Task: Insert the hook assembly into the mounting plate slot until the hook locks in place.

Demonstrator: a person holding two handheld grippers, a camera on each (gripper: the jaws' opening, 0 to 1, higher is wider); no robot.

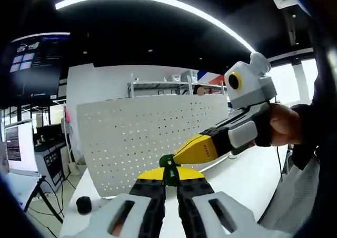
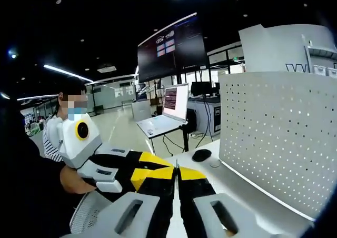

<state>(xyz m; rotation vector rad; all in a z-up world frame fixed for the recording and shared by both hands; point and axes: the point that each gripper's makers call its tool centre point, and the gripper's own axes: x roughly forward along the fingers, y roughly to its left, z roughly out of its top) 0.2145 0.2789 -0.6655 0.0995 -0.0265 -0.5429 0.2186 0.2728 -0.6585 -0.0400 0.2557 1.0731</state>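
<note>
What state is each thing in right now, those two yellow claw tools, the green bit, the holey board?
Left gripper: jaws shut on small green hook piece.
Right gripper: jaws shut, nothing seen between them.
White perforated mounting board: upright on the white table, no hook inserted.

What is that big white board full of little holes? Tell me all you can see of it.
The white board looks like a thin metal or plastic sheet, pierced all over with neat rows of small holes. It stands upright on the white table, seemingly leaning back slightly. In the right gripper view its bottom edge meets the tabletop. Nothing hangs on it. The left gripper, holding a small green piece, points toward it without touching.
</note>
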